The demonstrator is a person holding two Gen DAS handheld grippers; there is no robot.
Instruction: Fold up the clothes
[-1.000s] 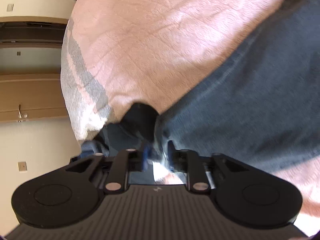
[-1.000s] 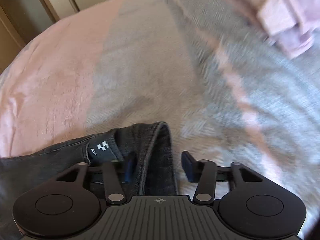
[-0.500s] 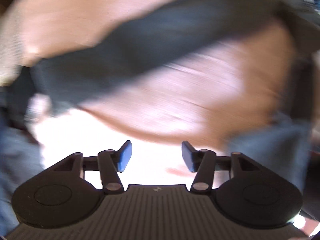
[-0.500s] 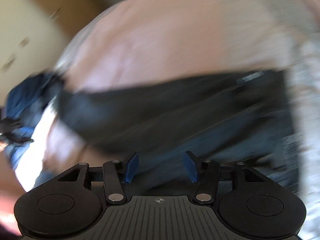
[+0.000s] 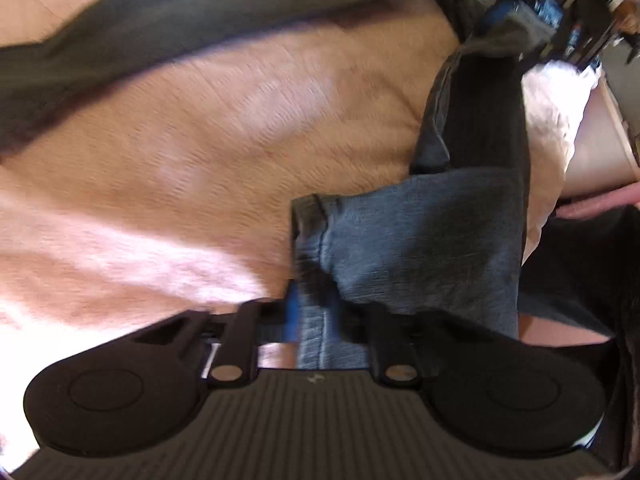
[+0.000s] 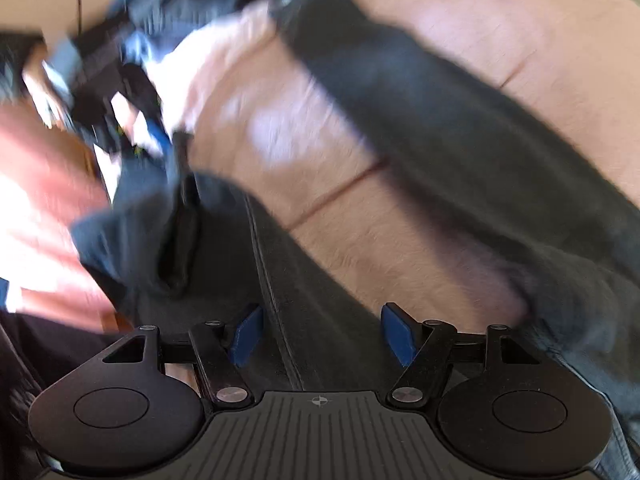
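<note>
Dark grey-blue jeans lie across a pink bedspread [image 5: 180, 152]. In the left wrist view one leg [image 5: 200, 12] runs across the top and the other leg [image 5: 420, 240] bends down to me. My left gripper [image 5: 316, 312] is shut on that leg's hem. In the right wrist view the jeans [image 6: 460, 128] spread from the top to the bottom, blurred by motion. My right gripper [image 6: 322, 334] is open, its blue pads apart on either side of a jeans seam [image 6: 276, 308] that lies under it.
The pink bedspread [image 6: 500, 24] covers the bed. Its edge and a floor strip [image 5: 596, 144] show at the right of the left wrist view. The other gripper and a hand [image 6: 100, 92] appear blurred at the upper left of the right wrist view.
Both grippers let go of one end of the jeans and swung over to the other end. The left one opened, then closed on a leg hem. The right one stays open.
</note>
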